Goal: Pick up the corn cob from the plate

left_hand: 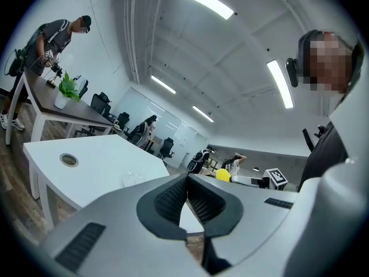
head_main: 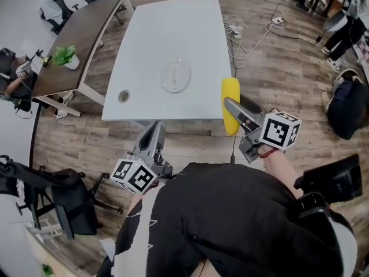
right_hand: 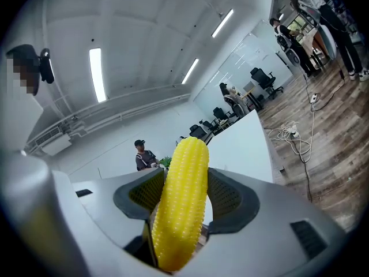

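Nearest the camera, the person's dark top (head_main: 230, 212) fills the bottom of the head view; just ahead of it, the left gripper (head_main: 153, 128) hangs below the front edge of the white surface (head_main: 167, 33), over the wooden floor (head_main: 288, 68); in the left gripper view (left_hand: 185, 180) its jaws are pressed together at the tips, with nothing between them. To the right, the right gripper (head_main: 229, 105) is held up with its jaws clamped on the corn cob (head_main: 230, 94); in the right gripper view (right_hand: 183, 179) the dark ribbed pads (right_hand: 228, 196) press both flanks of the yellow corn cob (right_hand: 181, 206), which runs along the jaws with its rounded end past their tips. The cob is in the air by the surface's front right corner, well apart from the plate (head_main: 176, 75); that clear plate lies bare near the middle of the surface, with a round grommet (head_main: 124, 96) near the front left corner. Farther left stands a dark desk (head_main: 86, 30) bearing a potted plant (head_main: 64, 56); white cables (head_main: 245, 36) trail on the floor beyond the surface's right edge.
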{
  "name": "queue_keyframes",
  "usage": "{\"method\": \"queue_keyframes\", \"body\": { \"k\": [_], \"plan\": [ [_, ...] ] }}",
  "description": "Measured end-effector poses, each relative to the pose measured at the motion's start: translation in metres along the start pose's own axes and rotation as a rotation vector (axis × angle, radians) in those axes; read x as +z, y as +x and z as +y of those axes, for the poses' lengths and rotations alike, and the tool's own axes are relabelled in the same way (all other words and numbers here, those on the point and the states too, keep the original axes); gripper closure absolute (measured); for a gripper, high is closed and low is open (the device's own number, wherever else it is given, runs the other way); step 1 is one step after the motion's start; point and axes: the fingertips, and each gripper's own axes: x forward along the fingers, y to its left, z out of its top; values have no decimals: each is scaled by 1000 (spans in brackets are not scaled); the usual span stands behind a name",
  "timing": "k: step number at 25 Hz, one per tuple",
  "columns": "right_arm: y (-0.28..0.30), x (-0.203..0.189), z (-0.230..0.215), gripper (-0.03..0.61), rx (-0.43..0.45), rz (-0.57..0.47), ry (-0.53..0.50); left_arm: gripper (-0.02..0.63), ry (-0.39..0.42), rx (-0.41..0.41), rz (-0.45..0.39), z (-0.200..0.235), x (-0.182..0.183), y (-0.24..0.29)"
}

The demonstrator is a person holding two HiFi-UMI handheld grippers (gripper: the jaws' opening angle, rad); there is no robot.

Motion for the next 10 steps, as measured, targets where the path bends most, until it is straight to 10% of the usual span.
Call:
{"method": "queue_keyframes", "body": {
  "k": [10],
  "plan": [
    [-7,14,-3,331,-9,-4,-41,600,9,16,0,-7,-5,6]
  ]
}}
